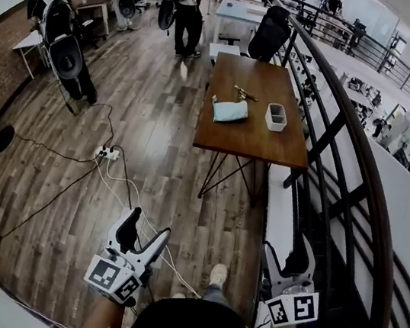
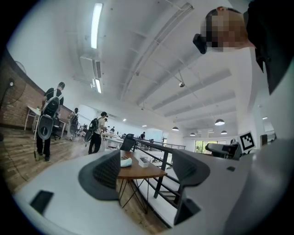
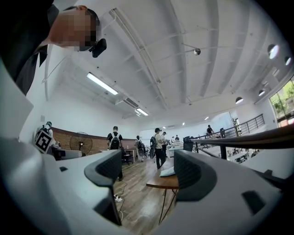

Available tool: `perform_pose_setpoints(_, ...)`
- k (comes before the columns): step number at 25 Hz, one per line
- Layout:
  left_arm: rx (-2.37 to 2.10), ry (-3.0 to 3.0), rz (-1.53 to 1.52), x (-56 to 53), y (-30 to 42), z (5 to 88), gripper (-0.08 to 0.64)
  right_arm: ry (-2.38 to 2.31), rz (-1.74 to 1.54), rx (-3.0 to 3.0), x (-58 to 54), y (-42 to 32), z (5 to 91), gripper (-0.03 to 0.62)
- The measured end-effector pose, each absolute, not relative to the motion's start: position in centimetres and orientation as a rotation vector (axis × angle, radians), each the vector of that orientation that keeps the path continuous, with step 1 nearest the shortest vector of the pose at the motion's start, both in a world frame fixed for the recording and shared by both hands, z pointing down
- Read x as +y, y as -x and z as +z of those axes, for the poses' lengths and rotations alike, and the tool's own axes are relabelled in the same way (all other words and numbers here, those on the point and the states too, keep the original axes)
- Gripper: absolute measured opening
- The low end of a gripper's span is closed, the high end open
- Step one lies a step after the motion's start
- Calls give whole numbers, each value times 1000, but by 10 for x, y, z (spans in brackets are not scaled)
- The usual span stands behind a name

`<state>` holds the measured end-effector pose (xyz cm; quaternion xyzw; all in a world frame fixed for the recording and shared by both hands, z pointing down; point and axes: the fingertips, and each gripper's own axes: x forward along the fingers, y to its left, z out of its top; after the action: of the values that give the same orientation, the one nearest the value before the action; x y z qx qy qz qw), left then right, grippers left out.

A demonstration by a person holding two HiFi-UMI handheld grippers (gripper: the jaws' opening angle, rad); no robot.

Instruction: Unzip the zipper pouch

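A light blue zipper pouch [image 1: 229, 111] lies on a wooden table [image 1: 250, 132] well ahead of me, near its left side. The pouch shows small in the left gripper view [image 2: 126, 162] and the right gripper view [image 3: 168, 171]. My left gripper [image 1: 141, 236] is held low near my body, far from the table, jaws open and empty. My right gripper [image 1: 288, 260] is beside it at the right, also open and empty. Both point level towards the table.
A white rectangular container [image 1: 276, 116] and a small brass-coloured object [image 1: 243, 93] share the table. A black railing [image 1: 333, 133] runs along the right. Cables and a power strip [image 1: 106, 153] lie on the wooden floor. People with backpacks stand farther back [image 1: 185, 6].
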<state>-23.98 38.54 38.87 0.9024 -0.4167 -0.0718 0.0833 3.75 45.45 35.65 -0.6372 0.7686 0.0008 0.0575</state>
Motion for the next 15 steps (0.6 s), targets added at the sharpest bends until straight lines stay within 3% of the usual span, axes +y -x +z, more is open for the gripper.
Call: perform_pose_setpoints(15, -1396, -2673, -189, 281, 152, 377, 365, 1834, -35, 2382, 325, -146, 360, 345)
